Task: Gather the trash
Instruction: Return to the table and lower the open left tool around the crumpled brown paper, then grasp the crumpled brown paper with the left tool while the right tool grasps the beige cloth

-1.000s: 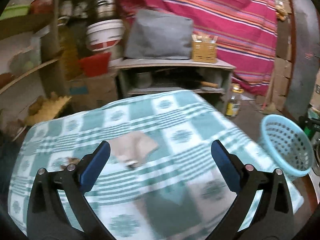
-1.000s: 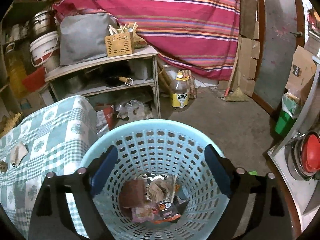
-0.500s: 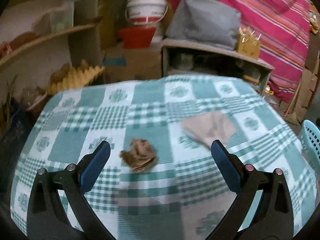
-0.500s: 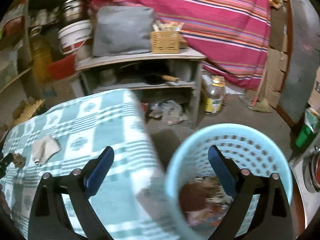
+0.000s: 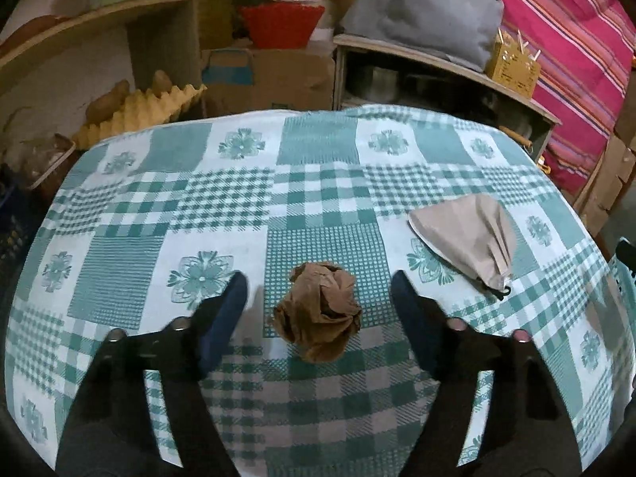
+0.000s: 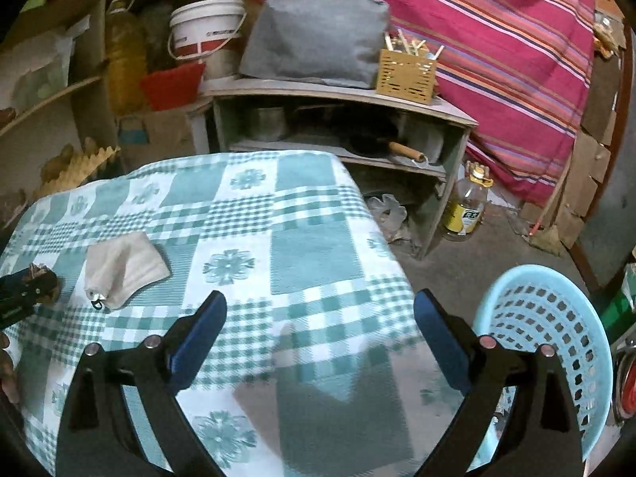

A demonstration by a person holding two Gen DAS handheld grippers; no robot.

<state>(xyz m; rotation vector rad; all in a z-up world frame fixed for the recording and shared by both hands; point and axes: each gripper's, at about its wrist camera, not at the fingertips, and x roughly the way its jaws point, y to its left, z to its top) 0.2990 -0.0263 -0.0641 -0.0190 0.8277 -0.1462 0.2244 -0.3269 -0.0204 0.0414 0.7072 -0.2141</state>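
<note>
Crumpled brown paper (image 5: pixel 318 310), creased into a rough ball, lies on the woven green-and-white checked tablecloth (image 5: pixel 318 183) with its flower squares. We hold our left gripper (image 5: pixel 320 292) low over it; its jaws have just been closing, and the ball now sits between the blue pads (image 5: pixel 226 310) with cloth showing on both sides, so nothing presses on it yet. Just to the right of the ball lies a flat beige cloth pouch (image 5: pixel 465 234), soft and folded to a fan shape, a dark cord at its narrow end. Our right gripper (image 6: pixel 320 318) hangs over the near corner of the table, jaws wide apart, only tablecloth between them. Beside that corner stands the pale blue plastic basket (image 6: pixel 556 318), round, its wall pierced with rows of small holes; we cannot see its contents here.
</note>
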